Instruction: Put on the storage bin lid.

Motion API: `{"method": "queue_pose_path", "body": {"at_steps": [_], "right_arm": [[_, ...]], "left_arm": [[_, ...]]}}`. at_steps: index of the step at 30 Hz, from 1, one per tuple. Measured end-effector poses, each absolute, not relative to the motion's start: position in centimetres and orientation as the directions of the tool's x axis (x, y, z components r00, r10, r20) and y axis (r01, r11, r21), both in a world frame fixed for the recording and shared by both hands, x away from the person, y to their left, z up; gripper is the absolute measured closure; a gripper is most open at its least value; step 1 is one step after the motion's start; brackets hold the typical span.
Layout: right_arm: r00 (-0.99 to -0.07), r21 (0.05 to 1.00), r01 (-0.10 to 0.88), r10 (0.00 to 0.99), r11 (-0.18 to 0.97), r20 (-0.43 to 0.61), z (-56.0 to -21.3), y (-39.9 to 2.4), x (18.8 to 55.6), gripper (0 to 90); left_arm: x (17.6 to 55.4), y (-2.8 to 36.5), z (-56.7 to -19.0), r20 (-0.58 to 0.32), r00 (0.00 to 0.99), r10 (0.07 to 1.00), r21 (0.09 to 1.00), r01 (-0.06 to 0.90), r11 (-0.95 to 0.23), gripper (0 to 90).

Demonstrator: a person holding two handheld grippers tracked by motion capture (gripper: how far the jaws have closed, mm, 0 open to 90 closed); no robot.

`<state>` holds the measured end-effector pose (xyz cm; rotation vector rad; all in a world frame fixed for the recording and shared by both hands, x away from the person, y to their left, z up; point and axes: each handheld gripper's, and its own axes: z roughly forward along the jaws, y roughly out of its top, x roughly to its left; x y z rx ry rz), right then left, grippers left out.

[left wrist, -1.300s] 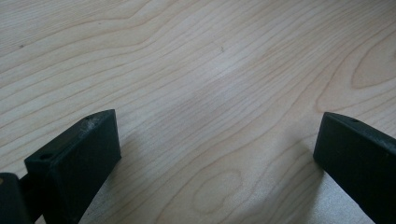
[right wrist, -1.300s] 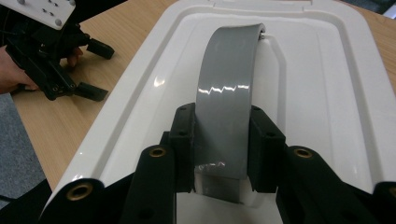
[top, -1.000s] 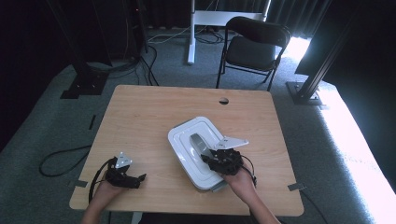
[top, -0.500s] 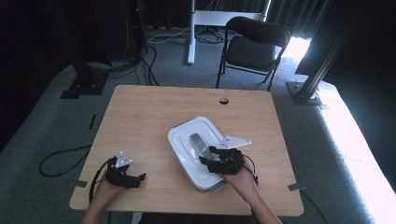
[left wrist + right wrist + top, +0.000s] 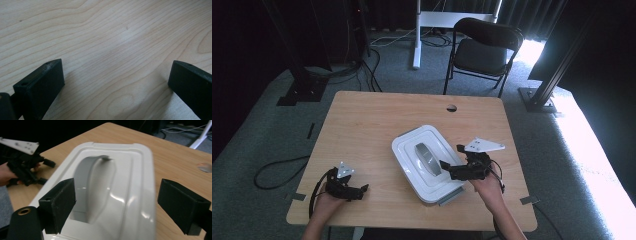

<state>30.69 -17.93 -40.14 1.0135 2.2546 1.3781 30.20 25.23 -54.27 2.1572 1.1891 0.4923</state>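
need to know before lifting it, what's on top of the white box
A white lid with a grey handle in its recess covers the white box. The lid hides whatever is inside.

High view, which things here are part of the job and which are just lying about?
Part of the job: white lidded box, its grey handle, right gripper open beside it.

Just about: left gripper idle on the table, black chair, floor cables.

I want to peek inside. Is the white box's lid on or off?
On. The lid with its grey handle lies flat over the white box, covering it edge to edge, so its inside is hidden.
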Motion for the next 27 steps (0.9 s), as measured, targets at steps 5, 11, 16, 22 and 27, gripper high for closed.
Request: {"method": "queue_pose_path", "body": {"at_steps": [5,11,16,22,27], "right_arm": [[-0.663,0.877,0.413,0.741,0.246,0.105,-40.4,-19.8,31.6,13.6],[-0.596,0.887,0.419,0.795,0.192,0.109,-41.1,-22.3,33.1,13.5],[-0.538,0.88,0.444,0.835,0.168,0.112,-42.8,-24.3,34.7,13.6],[-0.483,0.855,0.499,0.864,0.141,0.139,-45.5,-25.9,35.9,13.5],[-0.454,0.837,0.533,0.877,0.126,0.158,-47.5,-26.6,36.6,13.4]], "left_arm": [[30.1,24.6,-53.5,0.003,0.506,0.863,0.694,0.62,-0.365,0.7],[30.0,23.5,-52.9,-0.009,0.524,0.851,0.699,0.613,-0.369,0.0],[30.0,22.1,-52.7,-0.007,0.564,0.826,0.693,0.598,-0.403,0.0],[30.1,20.8,-53.0,-0.002,0.572,0.821,0.694,0.592,-0.411,0.0],[30.3,20.1,-53.0,0.012,0.56,0.828,0.701,0.586,-0.406,0.0]]}}
